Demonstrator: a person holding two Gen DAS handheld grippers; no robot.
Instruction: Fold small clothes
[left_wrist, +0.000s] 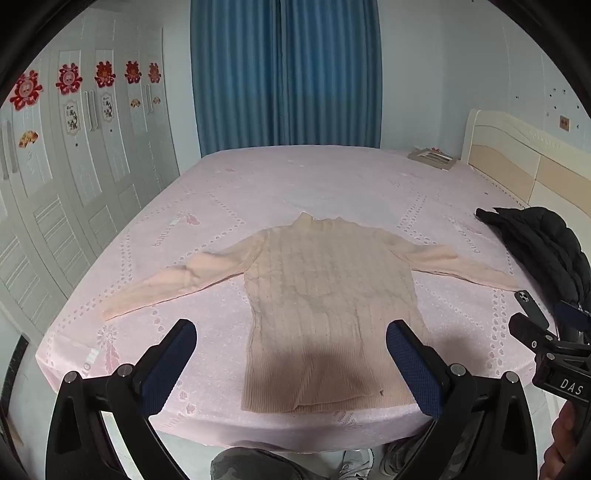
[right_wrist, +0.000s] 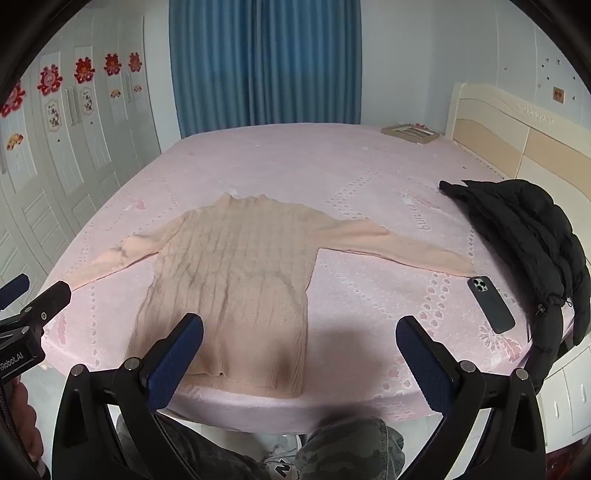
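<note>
Sweater: a pale peach cable-knit sweater is lying flat on the bed, its high collar pointing toward the curtain and its ribbed hem sitting at the near edge of the mattress.
Sleeves: both are stretching out sideways; the left sleeve is running toward the wardrobe side with a crease partway along, and the right sleeve is reaching toward the phone.
Left tongs: the left tongs are hovering spread wide above the hem, nothing sitting between the blue pads, and they are touching no cloth.
Right tongs: the right tongs are also standing spread wide with nothing between the pads, hanging over the hem's right corner and the bare sheet beside it.
Bed: the pink patterned sheet is covering the whole mattress, and a shadow is falling across the hem.
Phone: a dark phone is lying camera-side up on the sheet, just beyond the right cuff.
Jacket: a black puffer jacket is draping over the bed's right edge, near the phone.
Far corner: a flat framed item is resting by the headboard.
Surroundings: a blue curtain is hanging behind the bed, and a white wardrobe with red paper cutouts is standing at the left.
Person: camouflage-trousered knees are showing below the mattress edge.
</note>
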